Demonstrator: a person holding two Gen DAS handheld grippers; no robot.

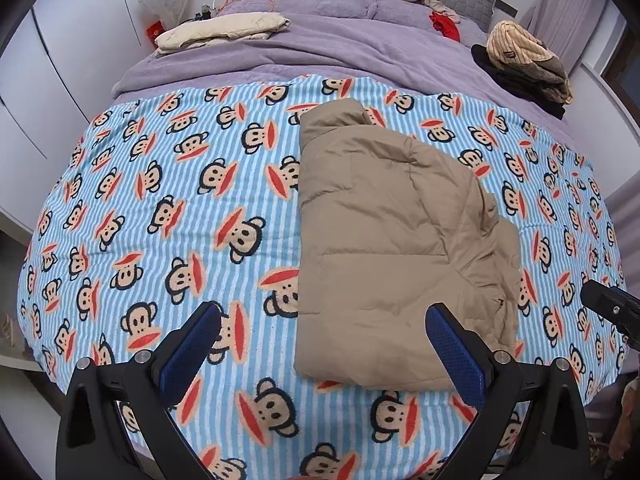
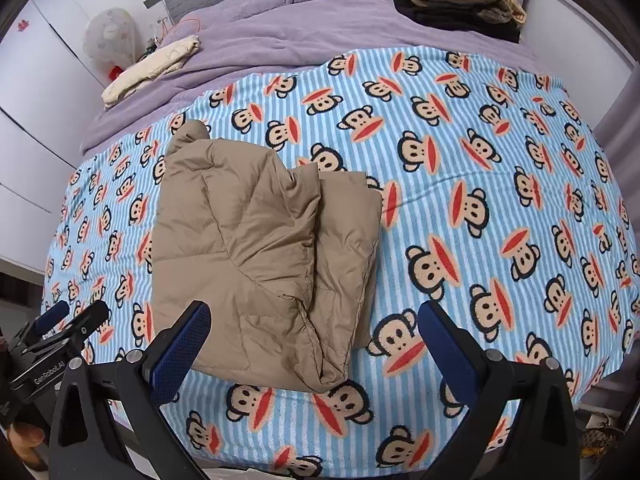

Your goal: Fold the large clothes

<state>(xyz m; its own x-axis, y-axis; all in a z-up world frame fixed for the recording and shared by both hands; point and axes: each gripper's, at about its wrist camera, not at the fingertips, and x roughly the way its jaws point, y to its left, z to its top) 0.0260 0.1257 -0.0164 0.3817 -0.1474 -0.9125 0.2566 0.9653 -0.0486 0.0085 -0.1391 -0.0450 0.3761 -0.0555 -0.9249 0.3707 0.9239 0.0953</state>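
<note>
Bed with a partly folded garment, seen from both wrist cameras. The tan padded jacket (image 1: 384,240) lies on the monkey-print blanket (image 1: 160,200) that covers the near part of the bed; it is already gathered into a rough rectangle, with one looser flap doubled over its right-hand side (image 2: 320,280). Its long axis runs from the near edge of the bed toward the headboard, roughly in line with the direction in which both tools point.

The left hand-held gripper (image 1: 324,344) has its jaws wide apart and holds nothing; the jacket lies ahead of it and slightly to the right, the near hem sitting between and just beyond the blue pads. The right hand-held gripper (image 2: 316,344) is likewise spread fully and empty; from it the jacket lies ahead and to the left, its near corner between the pads without touching either.

Both tools hang above the near hem, apart from the cloth. Neither is clearly nearer: the left stands over the tidy left side, the right over the loose flap. A further fold would probably carry the near hem away along the long axis. Other folded clothes (image 1: 528,68) rest well apart on the purple quilt (image 1: 320,48).
</note>
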